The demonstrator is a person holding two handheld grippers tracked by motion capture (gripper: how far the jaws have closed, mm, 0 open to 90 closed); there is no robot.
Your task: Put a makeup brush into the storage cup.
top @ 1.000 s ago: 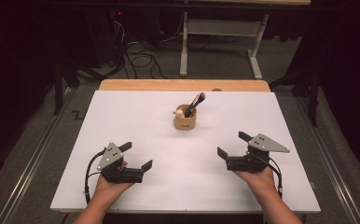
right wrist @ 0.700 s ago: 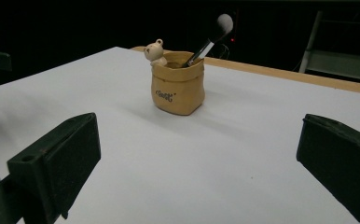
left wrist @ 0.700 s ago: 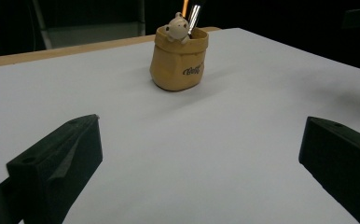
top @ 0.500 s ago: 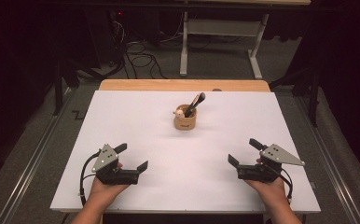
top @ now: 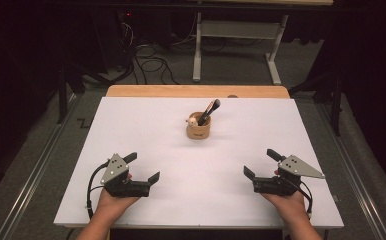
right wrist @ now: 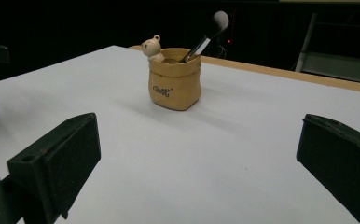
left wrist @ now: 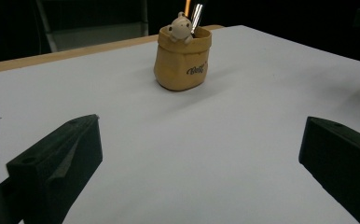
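Both grippers rest low at the near edge of the white tabletop (top: 131, 125), left gripper (top: 142, 169) and right gripper (top: 262, 164), jaws wide and empty. The tan holder (top: 198, 128) with its brush (top: 209, 112) stands mid-tabletop, well apart, unobstructed for approach.

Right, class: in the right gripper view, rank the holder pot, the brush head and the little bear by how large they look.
1. Holder pot, clearly largest.
2. and 3. Brush head and little bear look alike in size, so I leave them unranked.
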